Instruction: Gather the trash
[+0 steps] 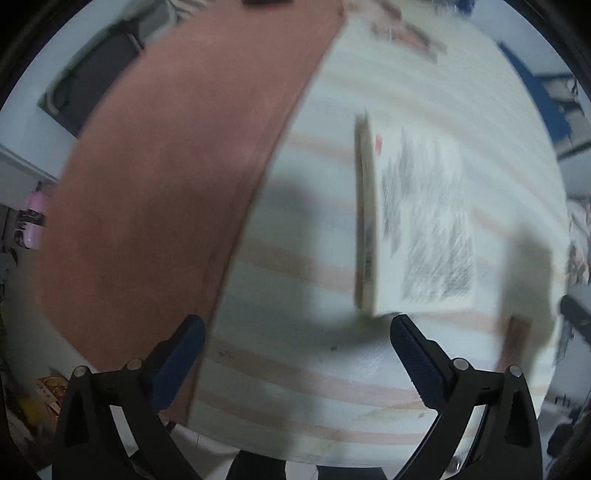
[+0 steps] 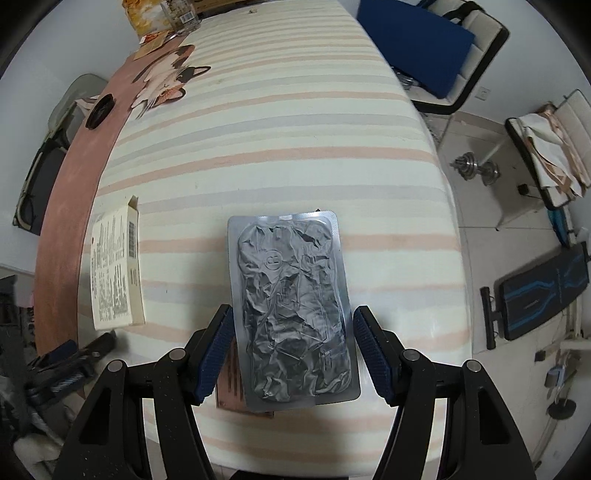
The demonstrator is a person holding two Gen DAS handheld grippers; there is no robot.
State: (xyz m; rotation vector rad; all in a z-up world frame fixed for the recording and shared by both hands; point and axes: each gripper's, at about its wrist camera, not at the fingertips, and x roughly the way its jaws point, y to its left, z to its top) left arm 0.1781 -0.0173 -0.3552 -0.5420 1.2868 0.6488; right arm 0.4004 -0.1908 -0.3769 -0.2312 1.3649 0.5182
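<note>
A flat silver foil blister pack (image 2: 291,306), crumpled, lies on the striped table. My right gripper (image 2: 293,354) is open, its fingers on either side of the pack's near half, apart from its edges. A white printed carton (image 2: 114,269) lies to the pack's left; it also shows blurred in the left wrist view (image 1: 417,218). My left gripper (image 1: 297,362) is open and empty, just short of the carton's near end. The left gripper also shows at the lower left of the right wrist view (image 2: 74,354).
The table (image 2: 280,122) has a striped cloth and a brown strip (image 2: 62,206) along its left side. A small brown card (image 2: 227,391) lies under the pack's near corner. A cat-shaped mat (image 2: 166,81), a black lid (image 2: 99,110) and snack packets (image 2: 162,14) sit far off. Chairs and a dumbbell stand right.
</note>
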